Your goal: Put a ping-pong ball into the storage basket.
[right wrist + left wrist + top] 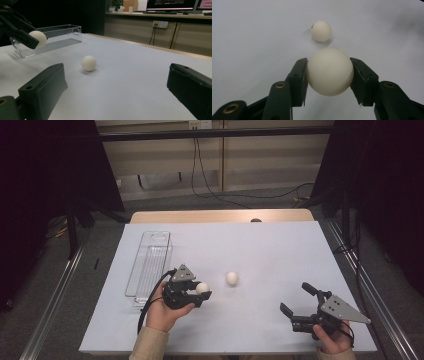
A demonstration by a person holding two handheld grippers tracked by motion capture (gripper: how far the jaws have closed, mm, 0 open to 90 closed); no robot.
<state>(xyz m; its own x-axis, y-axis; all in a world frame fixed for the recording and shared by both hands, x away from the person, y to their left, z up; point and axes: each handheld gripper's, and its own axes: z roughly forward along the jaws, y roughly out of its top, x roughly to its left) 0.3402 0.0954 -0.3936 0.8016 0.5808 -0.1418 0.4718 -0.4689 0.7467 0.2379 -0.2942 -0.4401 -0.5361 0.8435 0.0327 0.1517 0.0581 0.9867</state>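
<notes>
My left gripper (202, 291) is shut on a white ball (202, 288), its two black pads pressing the ball's sides (329, 72) just above the white table. A second white ball (231, 278) rests on the table a short way past the held one (321, 30), apart from it. My right gripper (298, 298) stands open at the near right, jaws wide with nothing between them. In the right gripper view the loose ball (88, 63) lies ahead on the table, and the left gripper with its ball (38, 39) hangs at the far left.
A clear plastic tray (149, 265) lies lengthwise at the left of the table, just beyond the left hand (50, 38). The white sheet (280, 250) covers the tabletop. Dark frame posts and cables stand beyond the far edge.
</notes>
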